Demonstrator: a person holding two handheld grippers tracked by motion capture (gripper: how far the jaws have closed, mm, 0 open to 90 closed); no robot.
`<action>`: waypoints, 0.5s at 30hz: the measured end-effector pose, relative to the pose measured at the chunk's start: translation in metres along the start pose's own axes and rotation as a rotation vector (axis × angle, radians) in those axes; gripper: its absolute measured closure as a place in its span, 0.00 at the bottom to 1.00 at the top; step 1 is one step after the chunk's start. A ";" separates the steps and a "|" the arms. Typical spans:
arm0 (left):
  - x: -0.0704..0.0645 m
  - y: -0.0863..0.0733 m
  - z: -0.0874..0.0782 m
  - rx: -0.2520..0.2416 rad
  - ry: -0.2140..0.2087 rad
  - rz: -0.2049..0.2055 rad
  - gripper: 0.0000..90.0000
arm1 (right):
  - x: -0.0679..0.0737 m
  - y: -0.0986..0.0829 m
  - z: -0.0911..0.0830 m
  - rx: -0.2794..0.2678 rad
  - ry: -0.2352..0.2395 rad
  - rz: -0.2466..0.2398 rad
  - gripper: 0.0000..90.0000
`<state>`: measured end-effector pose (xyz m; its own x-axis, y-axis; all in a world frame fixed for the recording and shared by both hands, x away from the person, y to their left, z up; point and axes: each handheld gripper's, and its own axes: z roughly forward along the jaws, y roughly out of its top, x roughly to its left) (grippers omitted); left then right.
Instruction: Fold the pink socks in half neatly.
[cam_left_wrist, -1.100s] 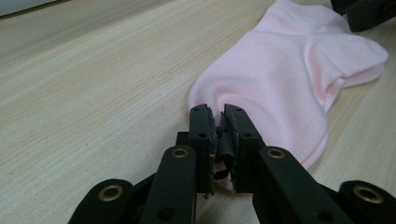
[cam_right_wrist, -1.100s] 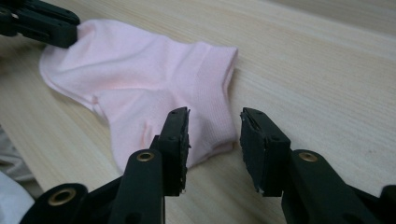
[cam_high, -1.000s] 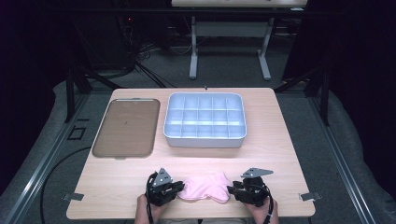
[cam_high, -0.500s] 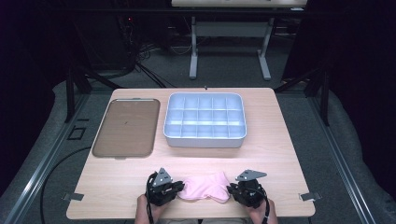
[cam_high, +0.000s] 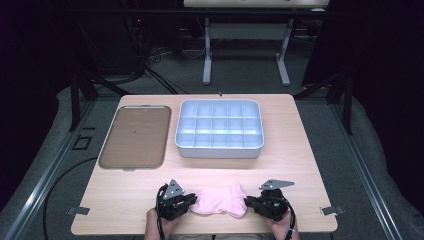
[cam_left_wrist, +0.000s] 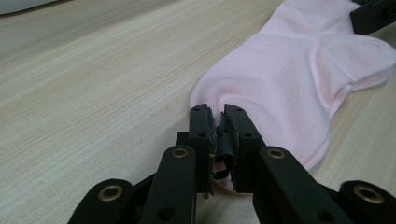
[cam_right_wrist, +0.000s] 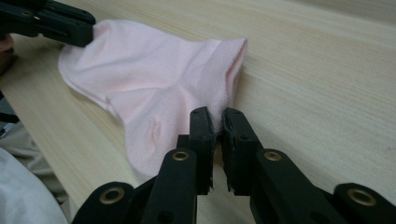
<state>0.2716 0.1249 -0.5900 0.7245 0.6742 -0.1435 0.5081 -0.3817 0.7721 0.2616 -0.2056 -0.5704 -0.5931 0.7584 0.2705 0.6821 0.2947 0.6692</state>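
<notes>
Pink sock (cam_high: 220, 200) flat on the wooden table (cam_high: 300, 150), close to the near edge, stretched between two grippers. Left gripper (cam_high: 186, 203) low at the sock's left end, jaws pinched together on the fabric edge, seen in the left gripper view (cam_left_wrist: 217, 122) with a fold of pink caught between the pads. Right gripper (cam_high: 252, 202) at the sock's right end, jaws likewise closed on the cloth, the right gripper view (cam_right_wrist: 218, 122) showing the cuff edge nipped between them. Both hands low at the table's near edge, forearms coming in from below, grippers lying nearly level with the tabletop and pointing inward at each other. Farther back, well apart from the sock: white compartment tray (cam_high: 219, 148) at centre, brown flat tray (cam_high: 135, 137) just beside it on the left.
</notes>
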 end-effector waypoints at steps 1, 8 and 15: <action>0.000 0.000 0.000 0.000 0.003 0.001 0.91 | 0.001 0.001 -0.002 -0.005 -0.001 -0.010 0.92; 0.000 0.000 0.000 0.000 0.001 0.000 0.91 | 0.012 0.011 -0.011 -0.014 -0.006 -0.046 0.92; 0.000 0.000 0.000 0.000 0.002 0.000 0.91 | 0.021 0.019 -0.013 -0.016 0.006 -0.084 0.92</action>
<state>0.2716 0.1250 -0.5900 0.7234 0.6756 -0.1424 0.5084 -0.3817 0.7719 0.2565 -0.1922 -0.5431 -0.6504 0.7279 0.2169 0.6231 0.3480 0.7005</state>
